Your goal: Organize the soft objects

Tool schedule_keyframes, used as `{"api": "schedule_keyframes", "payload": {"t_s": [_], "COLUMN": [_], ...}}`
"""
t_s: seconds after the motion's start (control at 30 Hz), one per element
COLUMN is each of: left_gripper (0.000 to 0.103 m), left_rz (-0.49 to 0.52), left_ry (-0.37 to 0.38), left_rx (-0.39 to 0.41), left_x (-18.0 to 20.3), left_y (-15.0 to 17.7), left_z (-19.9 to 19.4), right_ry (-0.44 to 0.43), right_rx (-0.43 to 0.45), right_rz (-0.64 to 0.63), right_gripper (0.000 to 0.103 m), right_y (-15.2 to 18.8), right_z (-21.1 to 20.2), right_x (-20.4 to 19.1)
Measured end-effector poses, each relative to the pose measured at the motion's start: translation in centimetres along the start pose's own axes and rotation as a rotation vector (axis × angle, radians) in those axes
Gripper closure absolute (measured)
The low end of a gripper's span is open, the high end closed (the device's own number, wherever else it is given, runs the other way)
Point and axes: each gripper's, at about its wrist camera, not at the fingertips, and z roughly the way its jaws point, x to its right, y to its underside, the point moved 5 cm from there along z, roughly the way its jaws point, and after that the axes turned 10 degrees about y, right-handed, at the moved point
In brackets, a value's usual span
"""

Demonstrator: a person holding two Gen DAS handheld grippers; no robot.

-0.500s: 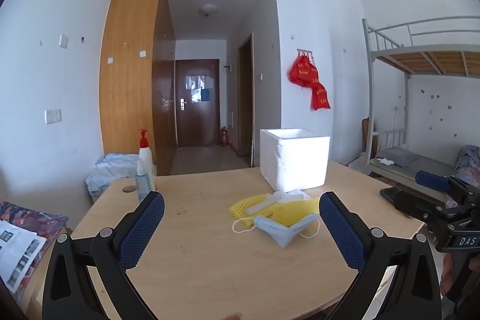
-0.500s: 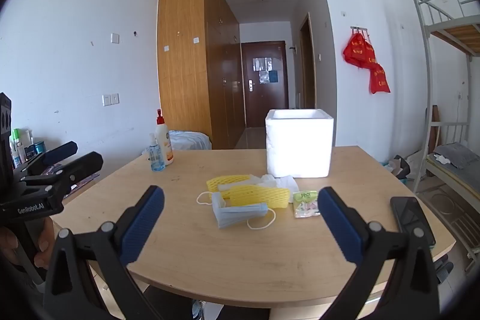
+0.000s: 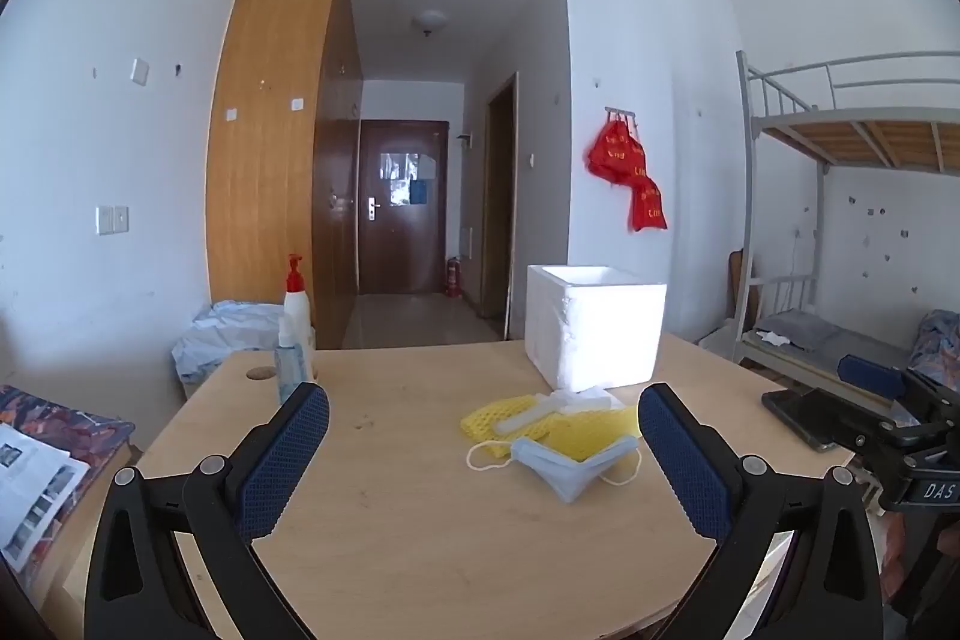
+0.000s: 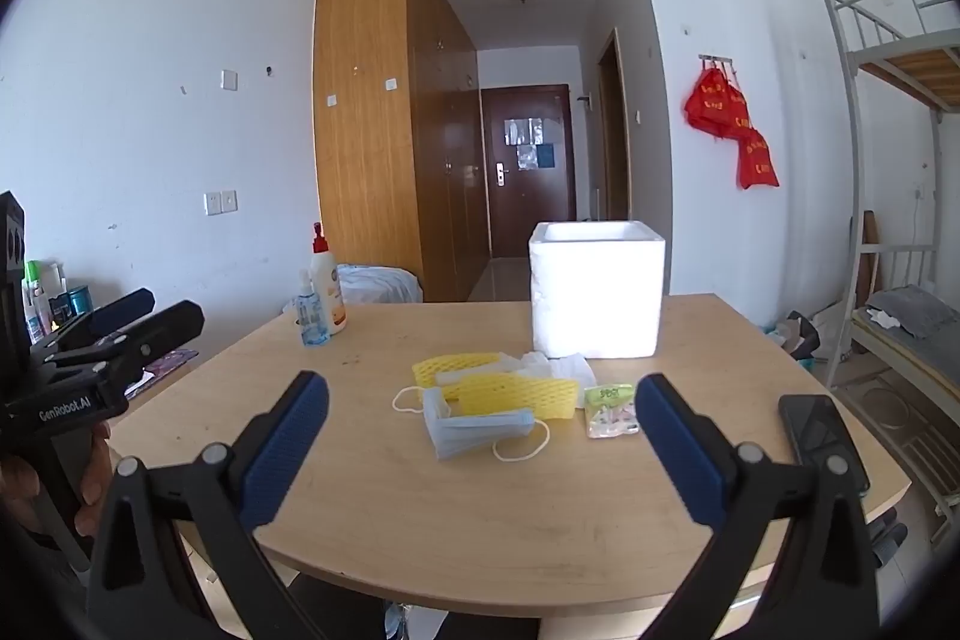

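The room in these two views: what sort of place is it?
Probably a dormitory room: a grey metal bunk bed by the wall, a tall wooden wardrobe and a light wooden table.

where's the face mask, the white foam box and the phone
face mask [image 4: 480, 433]: right wrist view, on the folded blue pleats
white foam box [image 4: 597, 298]: right wrist view, middle of its front wall
phone [image 4: 822, 436]: right wrist view, centre of the dark screen

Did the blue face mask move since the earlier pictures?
No. The face mask lies at the same spot in front of the foam box.
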Motion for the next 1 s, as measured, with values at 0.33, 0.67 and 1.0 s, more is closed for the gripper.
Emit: {"api": "schedule_keyframes", "payload": {"t_s": [0.33,0.67,1.0], "left_gripper": [0.000,0.000,0.000], "left_rz": [0.006,0.015,0.012], "left_ry": [-0.002,-0.016,-0.012], "left_rx": [0.001,0.005,0.003], "left_x": [-0.10,0.04,-0.02], "left_y": [0.07,0.11,0.02], "left_z": [-0.01,0.13,0.02], "right_ry": [0.002,0.003,0.004], "right_rx": [0.003,0.006,0.008], "right_rz": [0.000,0.002,0.003], "right_gripper": [0.000,0.000,0.000], "right_y": [-0.26,-0.41,-0.54], "right_z": [-0.30,-0.43,-0.50], "right_x": [-0.09,-0.14,-0.12]}}
